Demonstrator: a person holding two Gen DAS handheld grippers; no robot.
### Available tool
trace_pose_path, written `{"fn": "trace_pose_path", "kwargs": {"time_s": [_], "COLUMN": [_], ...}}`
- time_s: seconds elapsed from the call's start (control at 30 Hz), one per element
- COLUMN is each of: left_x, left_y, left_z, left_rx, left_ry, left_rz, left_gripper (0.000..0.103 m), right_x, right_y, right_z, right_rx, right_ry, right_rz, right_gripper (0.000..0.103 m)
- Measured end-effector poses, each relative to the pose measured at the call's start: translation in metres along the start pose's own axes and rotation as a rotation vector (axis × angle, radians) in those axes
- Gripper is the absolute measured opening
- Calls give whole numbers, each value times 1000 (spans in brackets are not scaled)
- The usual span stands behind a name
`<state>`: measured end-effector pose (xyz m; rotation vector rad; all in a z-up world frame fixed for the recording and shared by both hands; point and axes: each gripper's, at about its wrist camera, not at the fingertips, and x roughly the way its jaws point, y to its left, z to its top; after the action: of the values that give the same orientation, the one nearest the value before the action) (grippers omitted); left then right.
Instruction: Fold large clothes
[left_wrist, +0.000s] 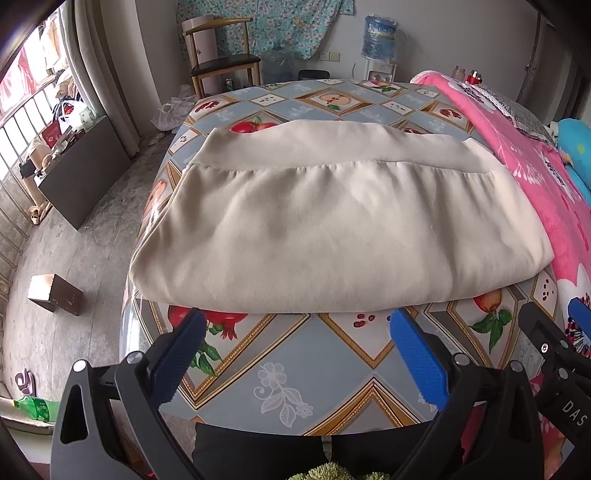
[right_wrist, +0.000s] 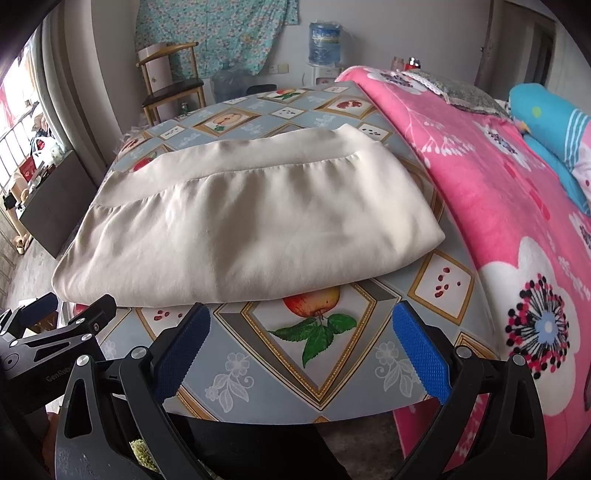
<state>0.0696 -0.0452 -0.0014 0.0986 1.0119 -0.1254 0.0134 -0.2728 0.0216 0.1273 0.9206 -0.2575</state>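
Note:
A cream garment lies folded into a flat rectangle on the fruit-patterned tablecloth, its ribbed hem band toward the far side. It also shows in the right wrist view. My left gripper is open and empty, its blue pads just short of the garment's near fold. My right gripper is open and empty too, at the near right part of the fold. The right gripper's tip shows in the left wrist view, and the left gripper shows in the right wrist view.
A pink floral blanket covers a bed along the table's right side, with a blue pillow on it. A wooden chair and a water dispenser stand beyond the table. A small box sits on the floor at left.

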Motion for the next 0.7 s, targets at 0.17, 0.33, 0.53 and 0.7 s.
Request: {"fn": "trace_pose_path", "kwargs": {"time_s": [0.17,0.33,0.53,0.7], "left_x": [3,3,4,4], "left_y": [0,1,0,0], "left_z": [-1,-1,-1,-2], "left_rx": [-4,-3,-1,-1], "left_ry": [10,10,14,13], "left_rz": [-1,-2,-6,-9], "left_gripper": [98,98,98,98], "right_x": [0,0,0,0], "right_y": [1,1,1,1], "right_z": [1,1,1,1], "right_rx": [-1,1,0,-2], "right_ry": [4,5,5,5], "right_rz": [-3,-4,-3,-3], "right_gripper": [96,96,96,96]}}
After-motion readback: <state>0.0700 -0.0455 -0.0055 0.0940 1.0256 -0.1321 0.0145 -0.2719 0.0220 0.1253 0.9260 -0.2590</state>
